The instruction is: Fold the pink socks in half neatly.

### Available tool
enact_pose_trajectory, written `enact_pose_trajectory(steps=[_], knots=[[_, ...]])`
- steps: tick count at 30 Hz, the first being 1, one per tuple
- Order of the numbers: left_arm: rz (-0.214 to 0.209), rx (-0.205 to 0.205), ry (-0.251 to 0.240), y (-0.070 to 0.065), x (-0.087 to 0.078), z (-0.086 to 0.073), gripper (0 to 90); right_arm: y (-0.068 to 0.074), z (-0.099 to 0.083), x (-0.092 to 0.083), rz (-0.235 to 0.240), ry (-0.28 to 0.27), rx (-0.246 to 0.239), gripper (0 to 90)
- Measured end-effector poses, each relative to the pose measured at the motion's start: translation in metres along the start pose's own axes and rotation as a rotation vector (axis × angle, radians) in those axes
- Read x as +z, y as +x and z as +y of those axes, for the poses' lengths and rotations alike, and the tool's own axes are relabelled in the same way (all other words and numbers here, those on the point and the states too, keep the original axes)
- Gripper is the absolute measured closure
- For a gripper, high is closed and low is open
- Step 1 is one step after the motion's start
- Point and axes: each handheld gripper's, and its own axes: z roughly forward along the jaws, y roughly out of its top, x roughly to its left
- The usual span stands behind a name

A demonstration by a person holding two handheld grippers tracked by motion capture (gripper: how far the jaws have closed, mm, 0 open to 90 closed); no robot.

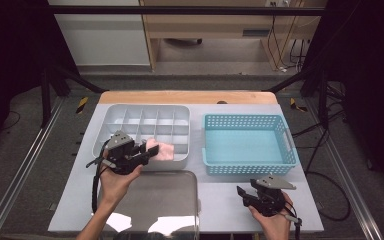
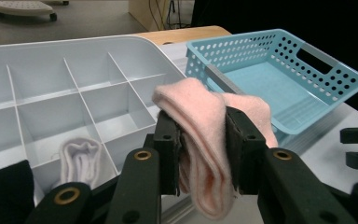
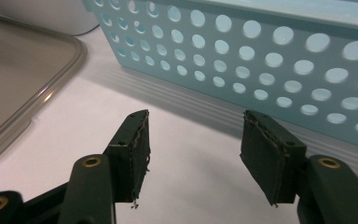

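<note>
I am working at the grey counter [image 1: 220,200], sorting socks: the white compartmented plastic organizer [image 1: 111,114] at ten o'clock is holding two already. My left tongs [image 2: 200,140] are gripping a folded pink sock [image 2: 205,116] above it, unplaced; my right tongs [image 3: 193,154] are hanging released, empty.

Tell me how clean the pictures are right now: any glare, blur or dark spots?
High view: soft overall, black at both sides, bright glare patches on the clear lid. Left gripper view: pink sock sharp in the left tongs; white divided tray evenly lit. Right gripper view: blue basket blurs toward the right, shadow beneath it.
</note>
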Motion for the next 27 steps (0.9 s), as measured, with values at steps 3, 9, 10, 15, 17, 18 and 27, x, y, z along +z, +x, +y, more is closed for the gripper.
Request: enact_pose_trajectory(steps=[3,9,10,15,17,18,27], knots=[[0.009,0.001,0.003,0.003,0.003,0.003,67.1,0.000,0.000,0.000,-0.002,0.001,-0.001,42.5],[0.037,0.001,0.023,0.011,0.013,0.006,67.1,-0.001,-0.001,0.001,-0.001,0.004,-0.003,43.3],[0.042,0.004,0.029,0.012,0.015,0.006,67.2,-0.001,-0.001,0.001,0.004,0.007,0.002,43.6],[0.080,0.026,0.067,0.016,0.029,0.007,67.2,0.000,-0.001,0.003,0.008,0.015,-0.010,44.1],[0.091,0.029,0.081,0.018,0.033,0.006,67.2,0.000,-0.001,0.004,0.008,0.018,-0.010,44.2],[0.095,0.030,0.086,0.019,0.035,0.006,67.2,0.000,-0.001,0.004,0.007,0.019,-0.010,44.4],[0.119,0.023,0.140,0.033,0.043,0.001,67.3,0.001,-0.001,0.007,0.018,0.034,-0.007,45.2]])
